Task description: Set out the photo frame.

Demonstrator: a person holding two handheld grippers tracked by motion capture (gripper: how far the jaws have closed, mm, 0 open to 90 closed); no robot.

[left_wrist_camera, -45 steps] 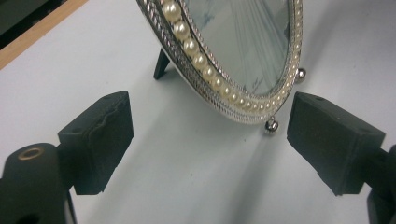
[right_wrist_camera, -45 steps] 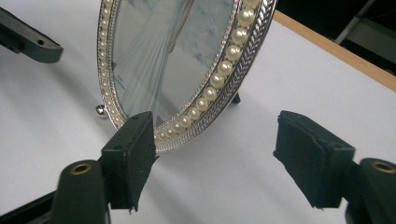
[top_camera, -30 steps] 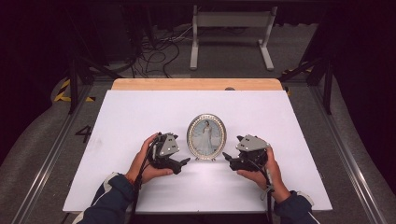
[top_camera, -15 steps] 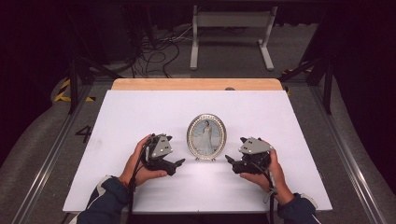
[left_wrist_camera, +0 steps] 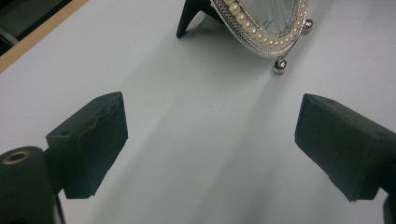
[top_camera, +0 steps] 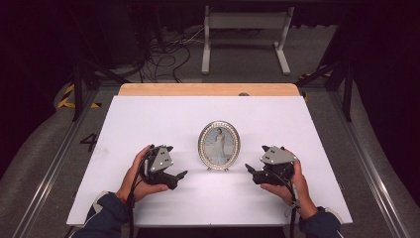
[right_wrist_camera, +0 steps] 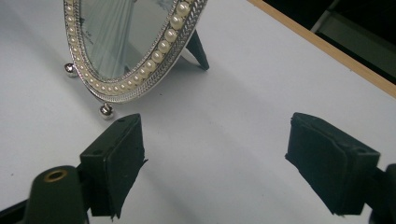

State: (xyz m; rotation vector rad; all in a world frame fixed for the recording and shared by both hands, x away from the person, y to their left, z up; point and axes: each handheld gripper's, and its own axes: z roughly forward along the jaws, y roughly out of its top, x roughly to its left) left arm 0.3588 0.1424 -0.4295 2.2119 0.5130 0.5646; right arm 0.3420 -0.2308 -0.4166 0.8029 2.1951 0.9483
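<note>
Silver oval picture frame [top_camera: 219, 145] stands upright on a white table [top_camera: 148, 119], between two hand-held grippers.

Left gripper [top_camera: 179, 175] and right gripper [top_camera: 249, 171] rest either side of the frame, near but apart from it, jaws spread wide and grasping nothing. Pearl beading edges the frame; a black prop [right_wrist_camera: 198, 50] supports it behind.

Beyond the white table [top_camera: 148, 119] lies grey floor [top_camera: 237, 74] with tangled cables [top_camera: 171, 52]; a white metal stand [top_camera: 246, 22] stands farther back in darkness.
</note>
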